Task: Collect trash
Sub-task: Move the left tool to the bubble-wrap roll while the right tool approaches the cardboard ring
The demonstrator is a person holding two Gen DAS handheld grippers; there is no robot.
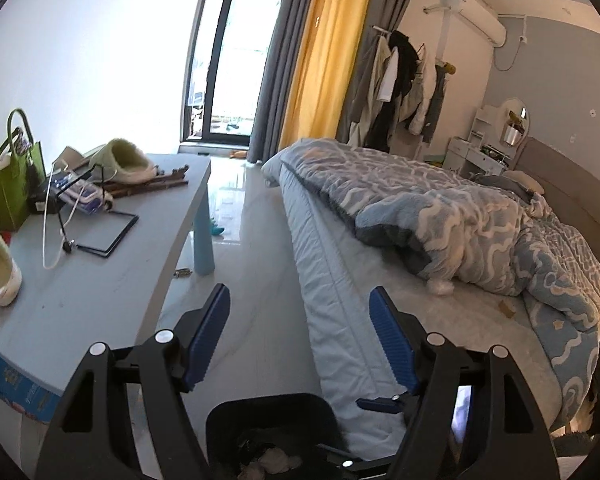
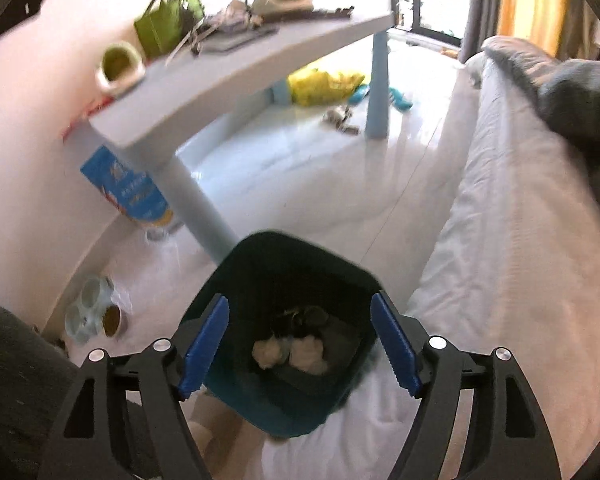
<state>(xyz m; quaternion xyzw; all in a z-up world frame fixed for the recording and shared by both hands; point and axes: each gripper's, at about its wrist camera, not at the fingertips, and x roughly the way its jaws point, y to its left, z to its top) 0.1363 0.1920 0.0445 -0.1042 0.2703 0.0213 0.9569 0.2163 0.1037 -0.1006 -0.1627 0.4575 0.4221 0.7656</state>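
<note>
1. The right gripper (image 2: 300, 344) was seen with fingers spread and nothing between them, above the dark bin (image 2: 260, 392) beside the bed (image 2: 500, 240).
2. Crumpled tissues (image 2: 288, 354) were seen lying at the bin's bottom.
3. The left gripper (image 1: 300, 340) was likewise spread and empty, pointed over the bed's edge.
4. A white wad (image 1: 440, 287) was seen on the sheet, at the quilt's (image 1: 480, 220) edge; a small brown scrap (image 1: 507, 307) lay near it.
5. The wad was judged light, soft and crushable; a pinch across its middle would be suited.
6. The scrap was judged thin and flat, so an edge would have to be caught; sheet fabric could be snagged.
</note>
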